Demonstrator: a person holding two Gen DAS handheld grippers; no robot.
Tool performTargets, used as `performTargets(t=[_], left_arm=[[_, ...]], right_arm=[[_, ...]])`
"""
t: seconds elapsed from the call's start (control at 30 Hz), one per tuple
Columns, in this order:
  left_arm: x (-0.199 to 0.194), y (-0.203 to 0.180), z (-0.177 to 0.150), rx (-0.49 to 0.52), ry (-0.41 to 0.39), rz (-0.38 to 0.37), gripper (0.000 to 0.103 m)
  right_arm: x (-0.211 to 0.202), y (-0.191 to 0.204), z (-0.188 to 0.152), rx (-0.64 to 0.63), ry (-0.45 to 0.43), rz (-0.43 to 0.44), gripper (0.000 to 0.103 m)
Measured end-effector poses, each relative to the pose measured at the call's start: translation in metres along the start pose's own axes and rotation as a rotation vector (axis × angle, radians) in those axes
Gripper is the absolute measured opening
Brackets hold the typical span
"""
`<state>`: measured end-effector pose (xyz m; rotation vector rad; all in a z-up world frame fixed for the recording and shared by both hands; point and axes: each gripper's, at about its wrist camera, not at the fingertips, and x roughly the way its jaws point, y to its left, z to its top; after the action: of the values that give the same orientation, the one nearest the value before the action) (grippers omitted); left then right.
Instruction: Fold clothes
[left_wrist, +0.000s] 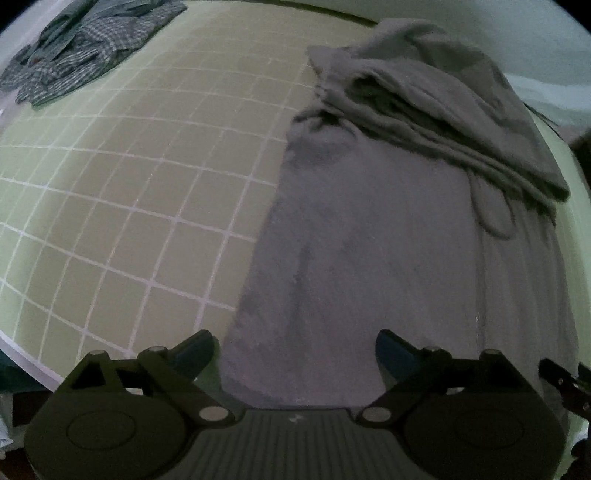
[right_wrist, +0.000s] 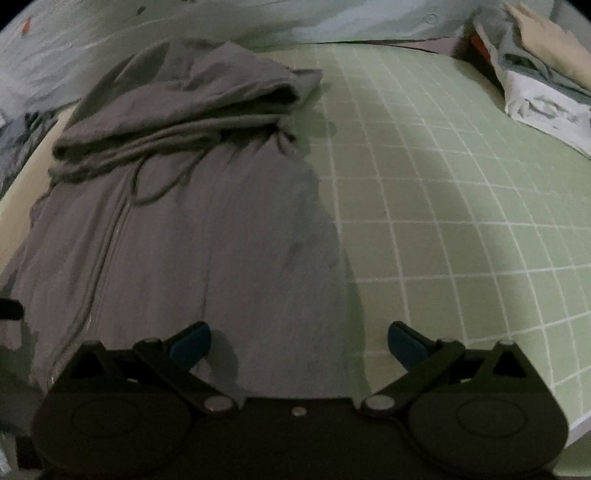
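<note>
A grey hooded garment (left_wrist: 369, 240) lies spread on the green grid mat (left_wrist: 129, 184), its hood and drawstrings bunched at the far end (left_wrist: 424, 110). My left gripper (left_wrist: 295, 350) hovers open over the garment's near hem, nothing between its fingers. In the right wrist view the same grey garment (right_wrist: 184, 240) covers the left half of the mat (right_wrist: 443, 221), with the hood folded over at the back (right_wrist: 192, 103). My right gripper (right_wrist: 299, 343) is open above the garment's near right edge, holding nothing.
A checked shirt (left_wrist: 81, 48) lies crumpled at the mat's far left corner. A pile of folded clothes (right_wrist: 539, 85) sits at the far right of the mat. Pale bedding (right_wrist: 258, 18) lies beyond the mat's far edge. The other gripper shows at the right edge (left_wrist: 565, 387).
</note>
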<state>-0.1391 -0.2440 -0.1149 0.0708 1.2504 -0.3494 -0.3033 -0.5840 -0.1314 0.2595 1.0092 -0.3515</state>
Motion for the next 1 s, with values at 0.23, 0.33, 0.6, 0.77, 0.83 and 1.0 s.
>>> performTargets(t=[0.23,0.33,0.6,0.77,0.83,1.0], left_arm=[[-0.01,-0.005,-0.021,0.057,0.012,-0.015,0.083],[-0.013,-0.006,-0.026,0.075,0.009,-0.032,0.071],[-0.018,0.001,-0.014,0.019,0.034,-0.193,0.015],[-0.045,0.005,0.025,-0.042,-0.054,-0.323,0.013],[-0.056,0.002,0.062,-0.066,-0.129,-0.357,0.013],[-0.084,-0.002,0.151,-0.222,-0.309,-0.416,0.025]], right_arm=[[-0.008,0.003,-0.012,0.013,0.027,-0.03,0.103],[-0.013,0.002,-0.017,0.035,0.051,-0.033,0.103],[-0.026,0.01,-0.005,-0.009,0.089,0.145,0.019],[-0.038,-0.002,0.025,0.093,0.041,0.295,0.018],[-0.042,-0.011,0.053,0.146,-0.003,0.356,0.017],[-0.036,-0.04,0.158,0.384,-0.178,0.432,0.028]])
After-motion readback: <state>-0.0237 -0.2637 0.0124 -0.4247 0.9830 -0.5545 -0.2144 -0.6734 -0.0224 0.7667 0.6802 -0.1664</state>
